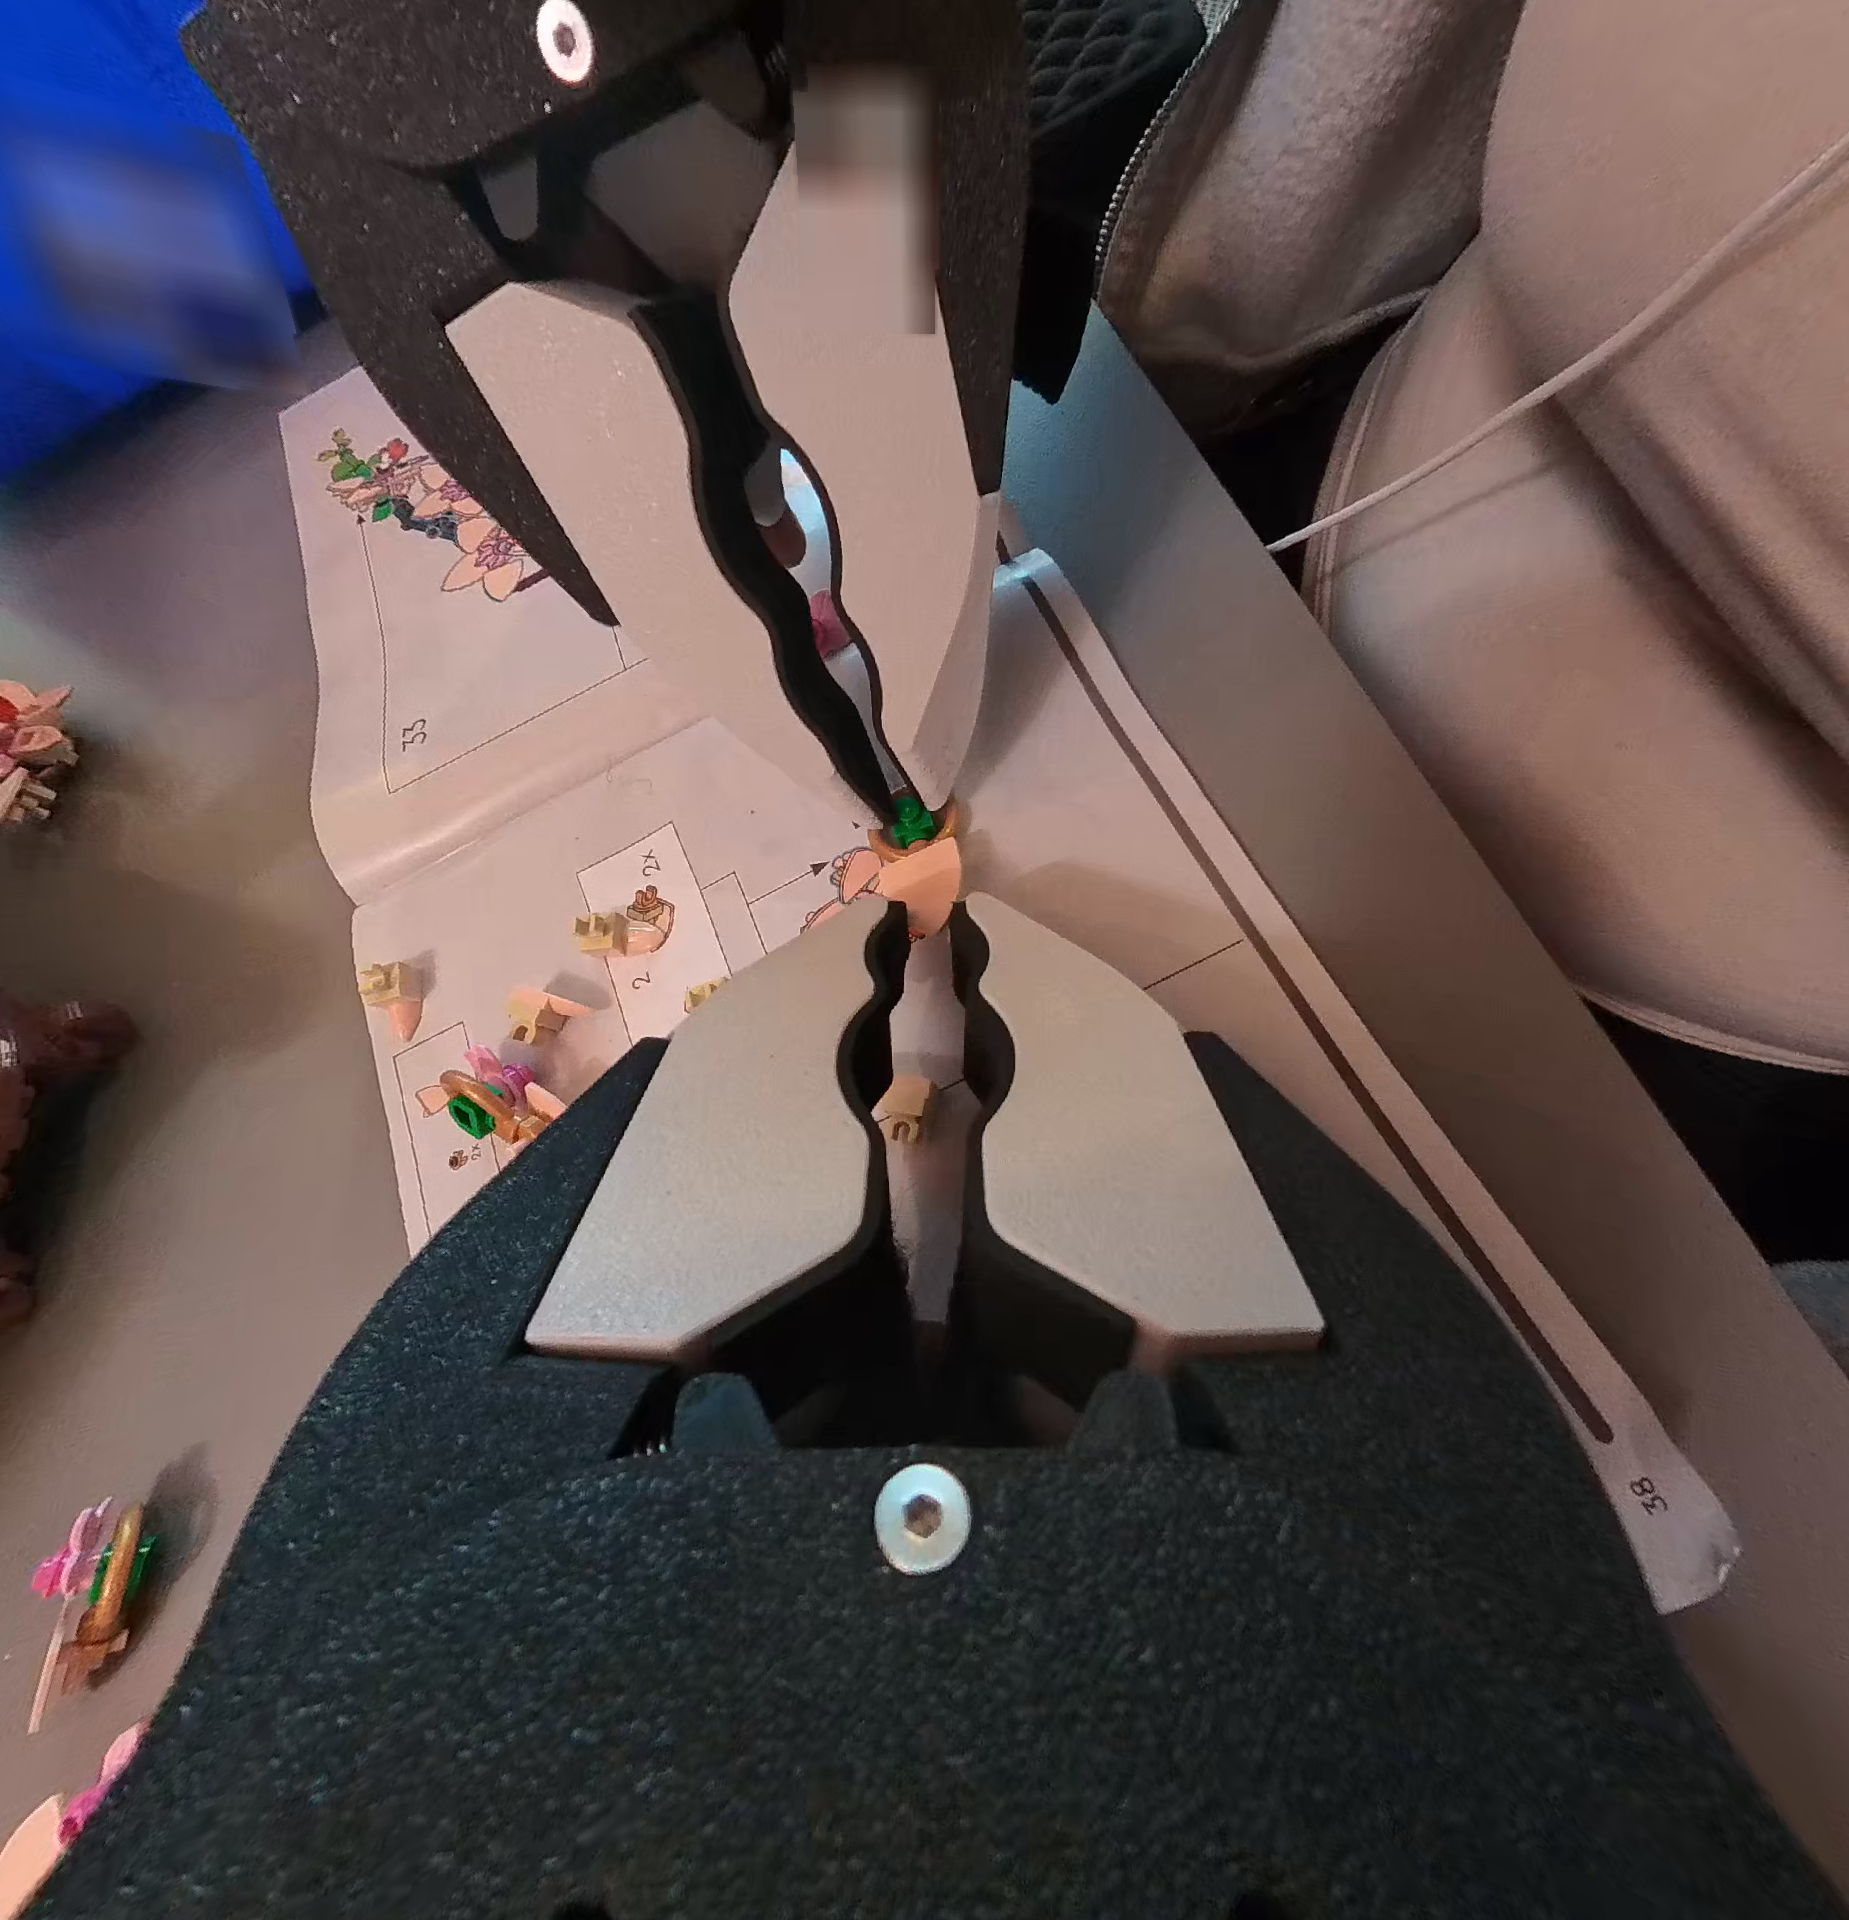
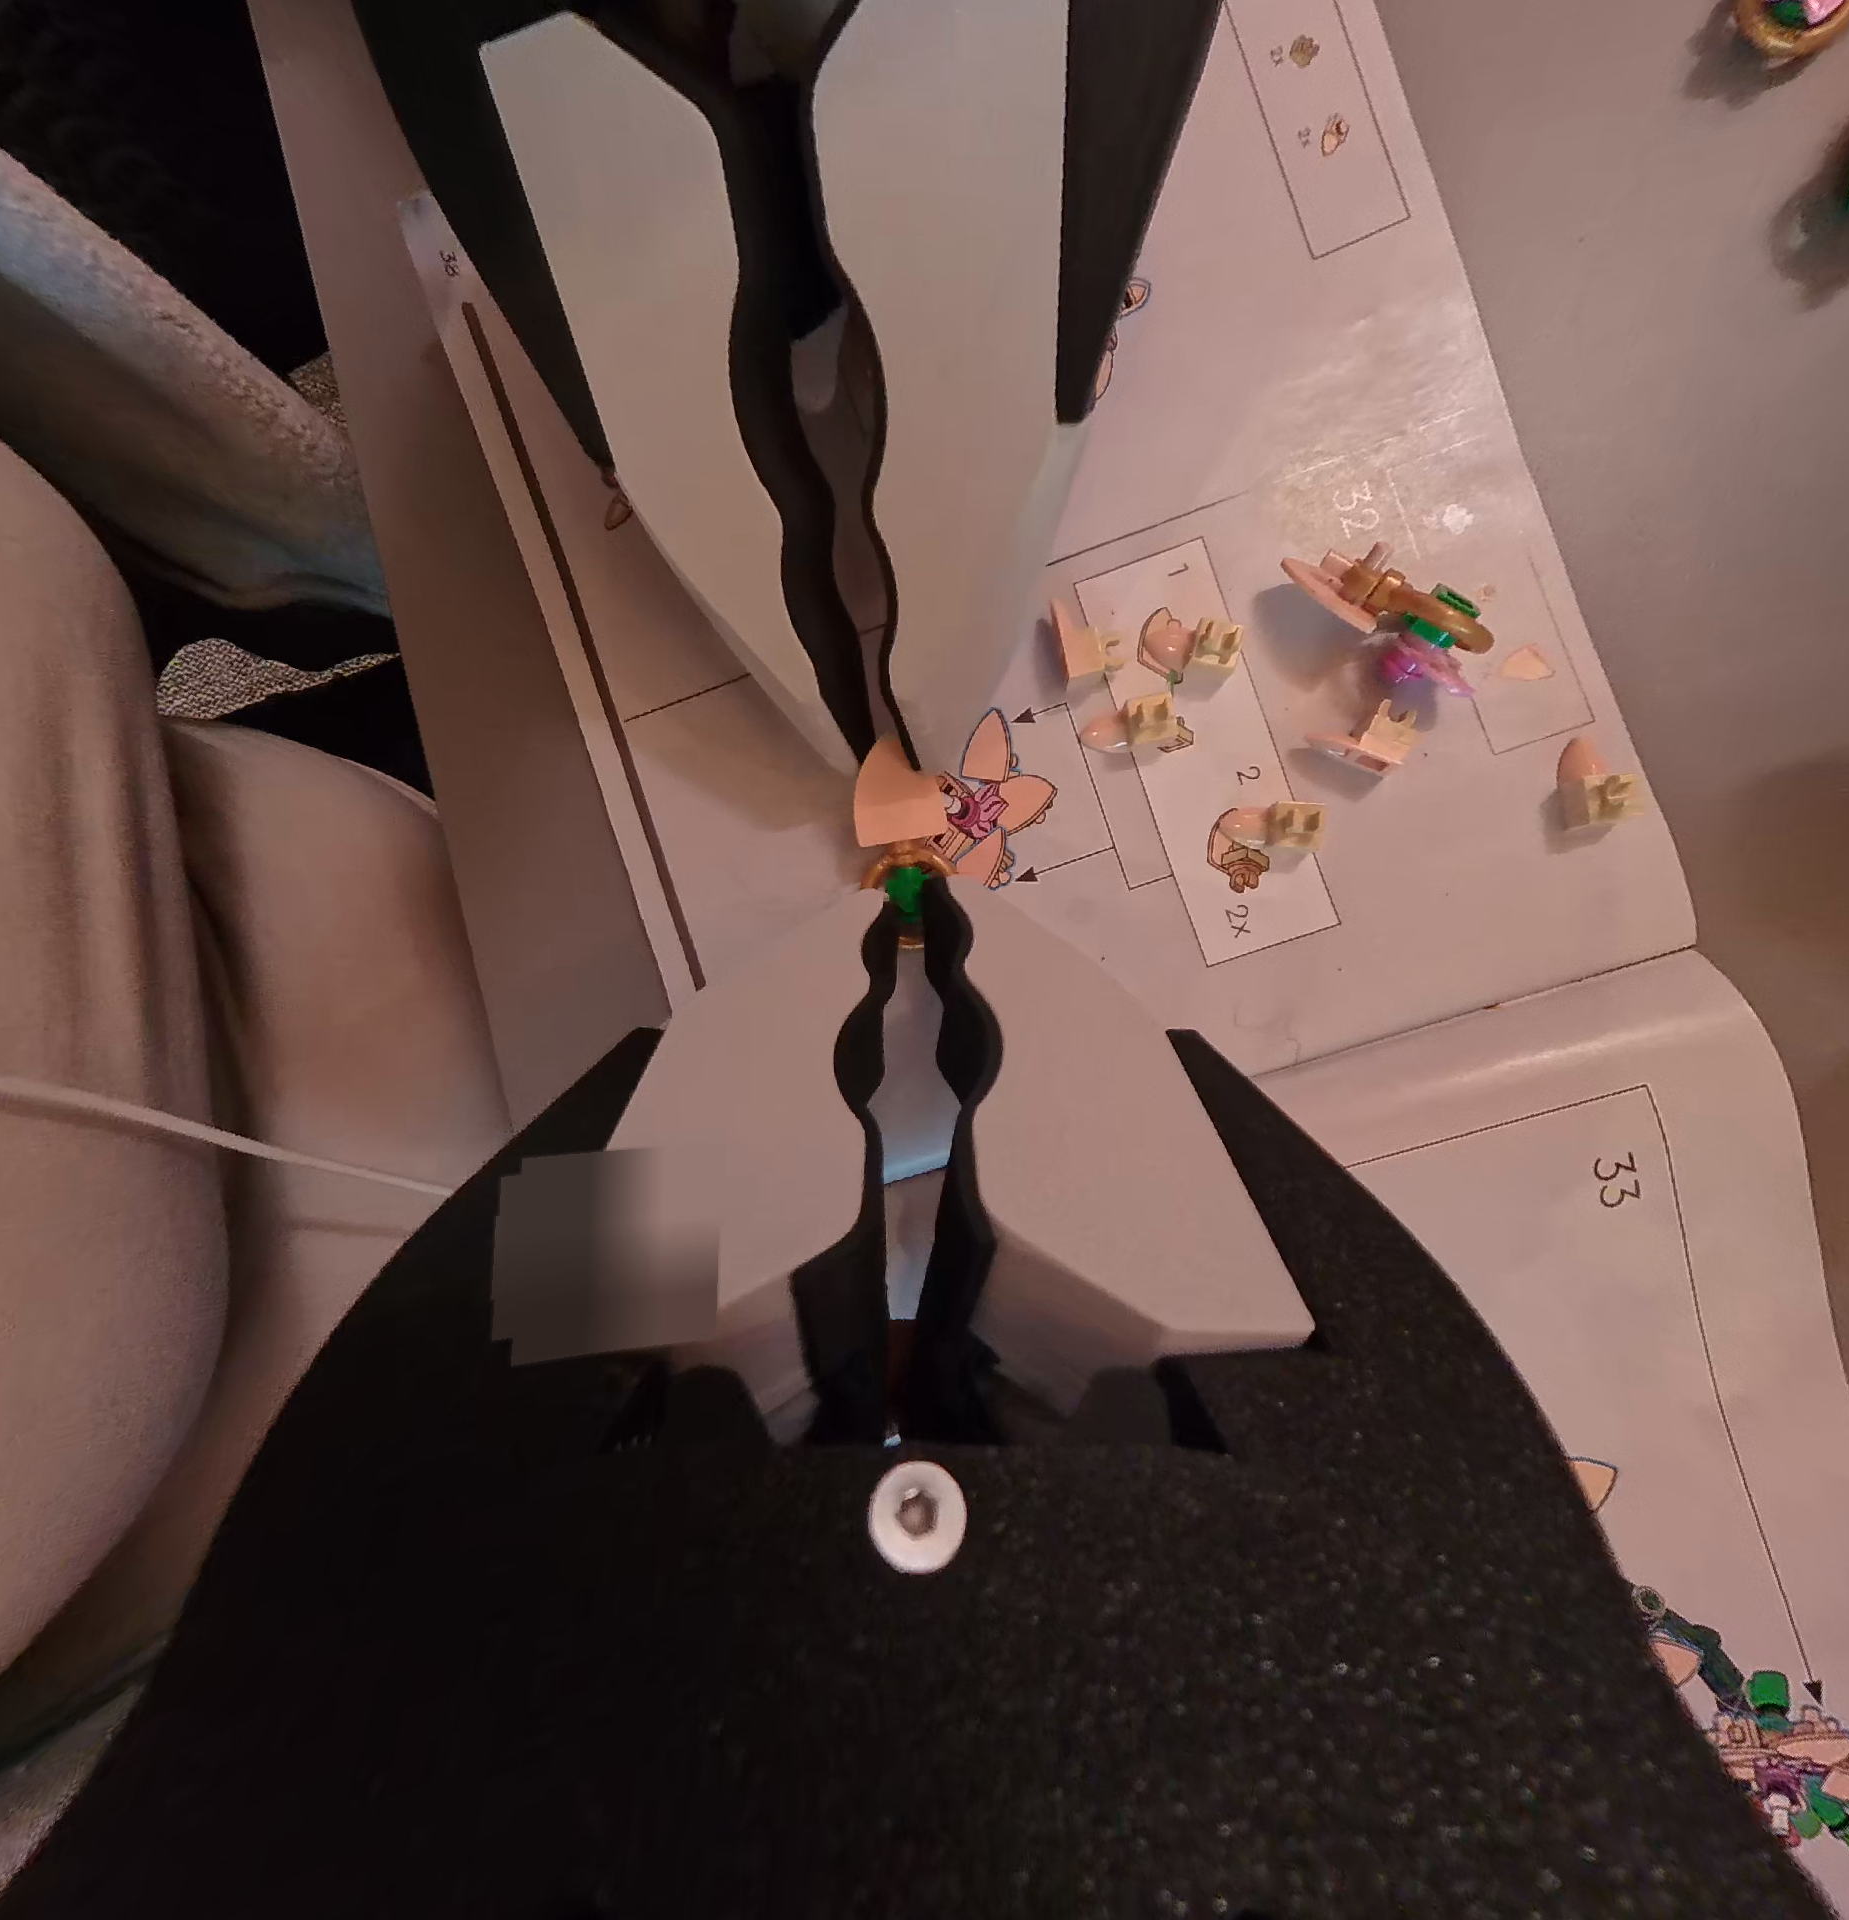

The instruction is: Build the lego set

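Slippage is the risk: left gripper [image 1: 925, 914] pinches the petal [image 1: 925, 878] and right gripper [image 2: 907, 914] the gold ring [image 2: 904, 878] above the booklet [image 2: 1419, 416], fingers narrow, so skewed pressure could pop either free.

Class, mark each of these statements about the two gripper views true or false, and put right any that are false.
1. The left gripper is shut on a peach petal piece. True.
2. The right gripper hangs open and holds nothing. False: it is shut on a gold ring with a green piece.
3. The two grippers meet tip to tip above the open instruction booklet. True.
4. No loose pieces lie on the booklet. False: several small tan-and-peach petal pieces lie on its page.
5. A gold ring assembly with pink and green parts lies on the booklet. True.
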Available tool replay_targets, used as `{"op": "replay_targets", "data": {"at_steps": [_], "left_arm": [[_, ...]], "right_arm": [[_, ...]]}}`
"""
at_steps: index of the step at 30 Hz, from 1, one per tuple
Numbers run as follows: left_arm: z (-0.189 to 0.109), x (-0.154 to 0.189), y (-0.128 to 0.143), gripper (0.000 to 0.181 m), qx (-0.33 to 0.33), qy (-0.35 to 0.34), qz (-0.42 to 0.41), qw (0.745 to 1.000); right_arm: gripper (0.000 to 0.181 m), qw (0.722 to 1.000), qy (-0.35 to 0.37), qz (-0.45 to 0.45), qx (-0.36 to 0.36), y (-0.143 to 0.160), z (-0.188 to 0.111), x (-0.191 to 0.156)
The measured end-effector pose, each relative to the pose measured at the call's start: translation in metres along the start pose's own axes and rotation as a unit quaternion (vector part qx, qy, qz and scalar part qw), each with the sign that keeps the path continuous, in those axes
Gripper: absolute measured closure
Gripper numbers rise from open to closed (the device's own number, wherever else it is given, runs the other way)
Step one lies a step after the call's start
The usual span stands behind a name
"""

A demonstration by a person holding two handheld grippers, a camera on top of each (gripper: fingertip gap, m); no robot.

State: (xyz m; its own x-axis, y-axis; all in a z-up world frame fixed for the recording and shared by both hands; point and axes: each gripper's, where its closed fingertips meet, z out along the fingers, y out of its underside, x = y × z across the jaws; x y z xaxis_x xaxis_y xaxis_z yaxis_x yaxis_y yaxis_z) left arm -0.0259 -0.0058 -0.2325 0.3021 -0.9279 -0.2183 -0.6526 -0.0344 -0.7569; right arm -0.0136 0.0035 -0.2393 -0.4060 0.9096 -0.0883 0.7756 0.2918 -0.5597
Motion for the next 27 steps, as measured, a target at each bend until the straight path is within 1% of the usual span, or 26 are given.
{"op": "replay_targets", "data": {"at_steps": [1,15,19,27], "left_arm": [[0.0001,0.0001,-0.0001,0.173,0.000,0.000,0.001,1.000],[0.0030,-0.0026,0.0005,0.173,-0.003,-0.015,0.021,1.000],[0.0041,-0.0028,0.0005,0.172,-0.009,-0.023,0.018,1.000],[0.0066,-0.0035,0.0001,0.171,-0.023,-0.070,0.028,0.997]], "right_arm": [[0.176,1.000,-0.001,0.000,-0.001,0.0000,0.0000,-0.0001],[0.176,1.000,-0.020,0.005,0.020,-0.0002,0.0009,-0.0010],[0.176,0.999,-0.005,0.014,0.030,-0.0003,0.0010,-0.0013],[0.176,0.997,0.029,0.056,0.054,-0.0007,0.0011,-0.0013]]}}
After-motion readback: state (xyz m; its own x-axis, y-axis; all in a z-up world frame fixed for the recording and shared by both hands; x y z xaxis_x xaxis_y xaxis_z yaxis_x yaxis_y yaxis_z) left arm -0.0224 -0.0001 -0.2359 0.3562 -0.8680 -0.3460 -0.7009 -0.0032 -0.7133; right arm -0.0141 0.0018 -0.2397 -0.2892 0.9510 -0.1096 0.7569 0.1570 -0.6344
